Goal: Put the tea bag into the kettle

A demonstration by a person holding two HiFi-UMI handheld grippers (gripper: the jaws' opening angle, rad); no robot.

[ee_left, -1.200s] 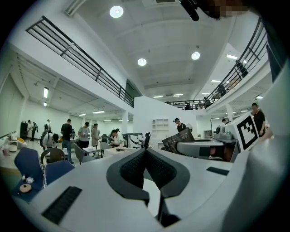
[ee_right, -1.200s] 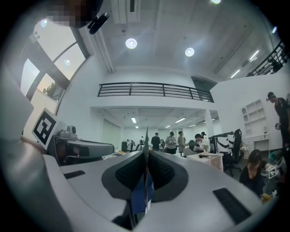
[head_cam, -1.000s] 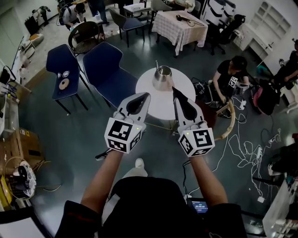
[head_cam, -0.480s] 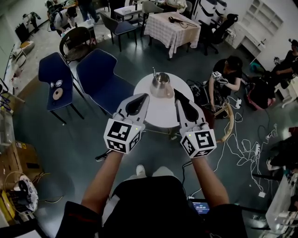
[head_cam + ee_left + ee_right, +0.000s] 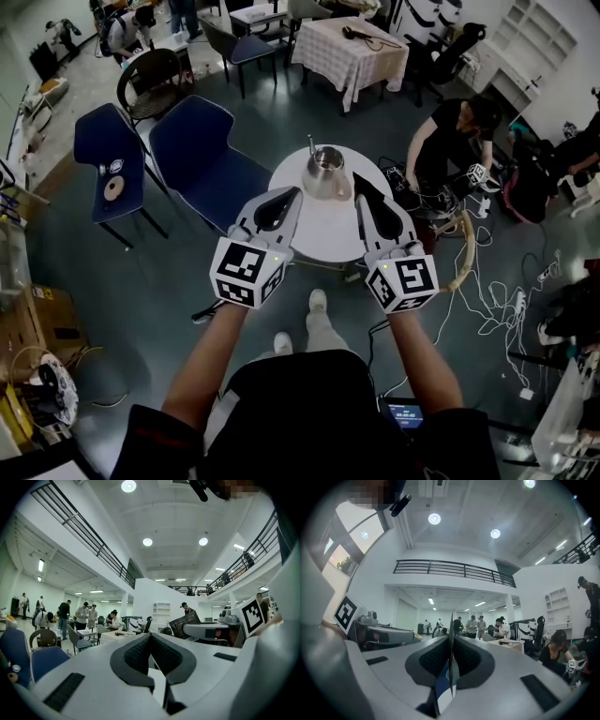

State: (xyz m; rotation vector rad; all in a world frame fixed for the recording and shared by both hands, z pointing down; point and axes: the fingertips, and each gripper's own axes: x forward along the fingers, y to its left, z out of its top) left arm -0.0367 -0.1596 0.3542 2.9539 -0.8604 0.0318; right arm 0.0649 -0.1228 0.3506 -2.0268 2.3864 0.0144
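Observation:
A steel kettle (image 5: pixel 325 172) with its lid off stands at the far side of a small round white table (image 5: pixel 323 234). Both grippers hover over the table's near edge, pointing towards the kettle. My right gripper (image 5: pixel 357 180) is shut on the tea bag (image 5: pixel 451 623), a thin flat blue-and-white sachet pinched edge-on between the pads, its top poking out past the tips. In the right gripper view the right gripper (image 5: pixel 451 637) points out across the hall. My left gripper (image 5: pixel 296 192) is shut with nothing in it; the left gripper (image 5: pixel 150 635) shows its tips touching.
Two blue chairs (image 5: pixel 202 155) stand left of the table. A person in black (image 5: pixel 450 141) crouches on the right among cables (image 5: pixel 487 291) on the floor. A checked-cloth table (image 5: pixel 352 56) and more people stand further back. My shoe (image 5: pixel 317 302) is below the table.
I have stepped forward, one foot now showing ahead of me, and the table sits slightly nearer. The crouching person on the right has shifted. Both grippers keep their pose and grip.

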